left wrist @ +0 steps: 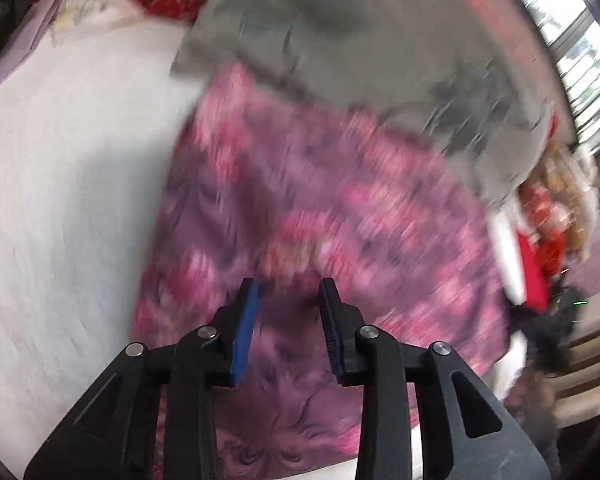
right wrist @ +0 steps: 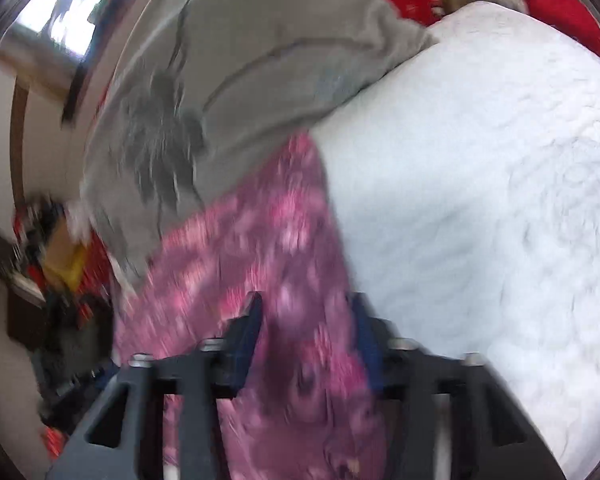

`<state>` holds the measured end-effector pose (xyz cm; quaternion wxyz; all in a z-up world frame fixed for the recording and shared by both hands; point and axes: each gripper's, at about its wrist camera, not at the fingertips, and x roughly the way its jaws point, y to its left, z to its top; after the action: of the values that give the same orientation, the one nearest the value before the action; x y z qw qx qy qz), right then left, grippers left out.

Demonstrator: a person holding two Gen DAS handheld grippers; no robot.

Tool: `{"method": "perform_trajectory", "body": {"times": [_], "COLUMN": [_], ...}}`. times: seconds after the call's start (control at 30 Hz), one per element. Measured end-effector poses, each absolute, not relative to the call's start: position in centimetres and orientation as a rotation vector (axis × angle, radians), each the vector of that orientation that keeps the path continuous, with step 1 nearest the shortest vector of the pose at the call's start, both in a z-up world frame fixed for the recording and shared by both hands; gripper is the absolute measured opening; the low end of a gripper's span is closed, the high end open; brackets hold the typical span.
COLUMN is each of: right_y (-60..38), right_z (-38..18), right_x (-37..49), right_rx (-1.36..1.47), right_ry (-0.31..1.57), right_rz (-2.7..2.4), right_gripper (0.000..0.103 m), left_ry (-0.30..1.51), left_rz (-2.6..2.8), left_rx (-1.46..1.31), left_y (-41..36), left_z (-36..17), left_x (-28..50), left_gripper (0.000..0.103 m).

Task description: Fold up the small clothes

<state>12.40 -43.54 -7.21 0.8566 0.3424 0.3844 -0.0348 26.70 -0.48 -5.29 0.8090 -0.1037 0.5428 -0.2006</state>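
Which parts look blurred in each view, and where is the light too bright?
Left wrist view: the pink patterned garment and grey garment smear with motion, the jaws stay sharp; the window is blown out. Right wrist view: everything smears, jaws included; the window glares.

No readable text, labels, brands or numbers anywhere. Dark print on the grey garment [right wrist: 172,140] is a blurred graphic, no letters made out. Both views motion-smeared.
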Motion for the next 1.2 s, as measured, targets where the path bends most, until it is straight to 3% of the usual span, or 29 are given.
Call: {"method": "perform_trajectory", "body": {"times": [0.1,0.2,0.27,0.3,0.33,0.37,0.43,0.5,0.53,0.57,0.6,0.77,0.93,1.07,1.2], "right_y": [-43.0,-43.4,-43.8,-44.2,-44.5,-44.8,-45.2,-45.0,-44.7,-44.5,-44.3,-44.1,-44.0,-43.4,-41.4], "right_z": [-5.9,-7.9,-7.3,-7.0,-7.0,-7.3,-8.3,-9.5,-9.7,-9.4,-8.8,-4.9,-9.1,-5.5,-2.6], "right_x": [10.8,11.6,10.2,8.9,7.9,6.7,4.4,3.3,3.2,3.1,3.2,1.0,2.2,2.2,5.0], "right_rx": [0.68,0.646,0.724,0.791,0.846,0.892,0.926,0.964,0.968,0.961,0.944,0.835,0.785,0.754,0.717], "right_ry": [0.721,0.881,0.814,0.767,0.742,0.728,0.737,0.744,0.739,0.739,0.73,0.608,0.817,0.714,0.642], "right_rz": [-0.128,-0.19,-0.178,-0.171,-0.166,-0.163,-0.201,-0.168,-0.143,-0.127,-0.095,-0.129,-0.209,-0.269,-0.166], "right_gripper": [0.007,0.008,0.018,0.019,0.027,0.042,0.048,0.047,0.04,0.017,0.007,0.005,0.006,0.014,0.016], "left_ry": [1.134,1.17,1.189,1.193,1.197,1.202,1.209,1.197,1.197,1.201,1.209,1.226,1.242,1.161,1.116], "left_rz": [-0.412,-0.391,-0.389,-0.392,-0.398,-0.402,-0.41,-0.4,-0.393,-0.388,-0.384,-0.396,-0.398,-0.434,-0.413], "left_rx": [-0.277,-0.36,-0.403,-0.413,-0.436,-0.467,-0.524,-0.533,-0.527,-0.523,-0.518,-0.544,-0.573,-0.554,-0.487], "left_y": [0.5,1.8,2.8,3.0,3.4,3.9,4.3,3.9,3.7,3.7,3.7,4.0,4.7,4.7,3.0], "left_z": [-6.1,-6.0,-5.6,-5.5,-5.6,-5.8,-6.3,-6.5,-6.4,-6.3,-6.2,-6.8,-6.3,-3.3,-2.1], "left_x": [25.9,26.2,25.9,25.5,25.0,24.4,22.9,22.1,21.9,21.7,21.7,21.4,21.1,21.9,23.9], "left_gripper": [0.029,0.029,0.029,0.029,0.029,0.031,0.034,0.034,0.034,0.034,0.035,0.035,0.035,0.035,0.051]}}
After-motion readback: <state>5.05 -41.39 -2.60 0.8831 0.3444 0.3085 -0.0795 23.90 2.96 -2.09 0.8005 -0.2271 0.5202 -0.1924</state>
